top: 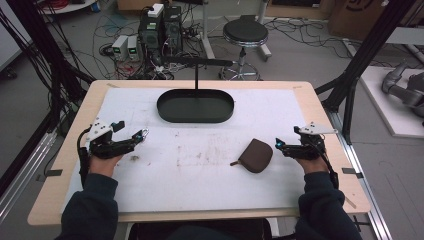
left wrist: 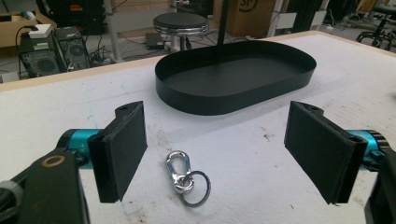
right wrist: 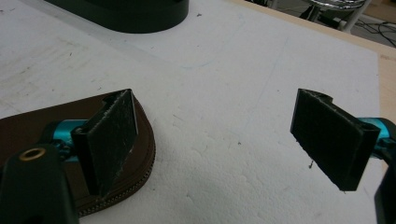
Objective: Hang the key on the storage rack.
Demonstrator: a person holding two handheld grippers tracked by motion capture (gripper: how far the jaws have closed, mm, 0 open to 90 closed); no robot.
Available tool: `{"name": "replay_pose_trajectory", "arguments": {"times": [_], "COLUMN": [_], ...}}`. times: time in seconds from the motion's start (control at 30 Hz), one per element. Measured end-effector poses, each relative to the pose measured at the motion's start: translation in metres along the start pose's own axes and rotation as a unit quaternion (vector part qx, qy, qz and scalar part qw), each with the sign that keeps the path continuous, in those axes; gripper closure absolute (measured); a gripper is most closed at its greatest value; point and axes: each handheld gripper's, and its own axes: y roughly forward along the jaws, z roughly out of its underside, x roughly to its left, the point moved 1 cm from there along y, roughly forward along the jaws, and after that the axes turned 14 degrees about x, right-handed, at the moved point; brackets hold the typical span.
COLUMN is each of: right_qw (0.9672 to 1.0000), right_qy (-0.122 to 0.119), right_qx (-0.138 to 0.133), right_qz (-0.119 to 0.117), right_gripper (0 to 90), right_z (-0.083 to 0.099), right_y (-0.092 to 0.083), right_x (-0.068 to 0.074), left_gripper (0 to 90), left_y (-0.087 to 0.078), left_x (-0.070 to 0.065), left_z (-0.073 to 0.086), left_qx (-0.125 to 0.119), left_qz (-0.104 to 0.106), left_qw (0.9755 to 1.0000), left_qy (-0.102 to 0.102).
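Note:
A silver snap clasp with a key ring (left wrist: 187, 179) lies on the white mat between the jaws of my left gripper (left wrist: 222, 144), which stands open around it without touching. From above, the clasp (top: 145, 133) sits at the tip of the left gripper (top: 140, 136). A brown zipped pouch (top: 256, 155) rests right of centre. My right gripper (top: 278, 144) is open just to the pouch's right. In the right gripper view, the pouch (right wrist: 140, 154) lies under the left jaw of the right gripper (right wrist: 215, 140), with bare mat between the jaws.
A black oval tray (top: 195, 120) with an upright post stands at the back centre of the mat, and its wall (left wrist: 233, 100) rises ahead of the left gripper. A stool (top: 245, 34), computers and cables are on the floor beyond the table.

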Motion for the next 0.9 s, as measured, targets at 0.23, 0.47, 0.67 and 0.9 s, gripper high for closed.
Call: {"name": "replay_pose_trajectory", "arguments": {"times": [0.23,0.47,0.67,0.9], "right_qw": [1.0,1.0,1.0,0.9999], "right_qy": [0.004,0.004,-0.001,-0.012], "right_qx": [0.0,-0.004,-0.005,0.006], "right_qz": [-0.001,-0.002,-0.002,0.0], "right_gripper": [14.8,14.8,14.8,15.1], "right_z": [0.0,0.002,0.002,0.005], "right_y": [0.001,-0.001,-0.004,-0.004], "right_x": [-0.001,0.0,0.003,0.008], "left_gripper": [21.1,22.7,27.1,23.9], "left_y": [0.003,0.004,0.005,0.014], "left_x": [0.001,0.001,0.002,0.011], "left_z": [0.001,0.0,-0.001,0.003], "left_qx": [0.005,0.005,0.007,0.035], "left_qz": [0.0,0.003,-0.002,-0.013], "left_qw": [1.0,1.0,1.0,0.9991], "left_qy": [-0.001,-0.003,-0.004,-0.017]}}
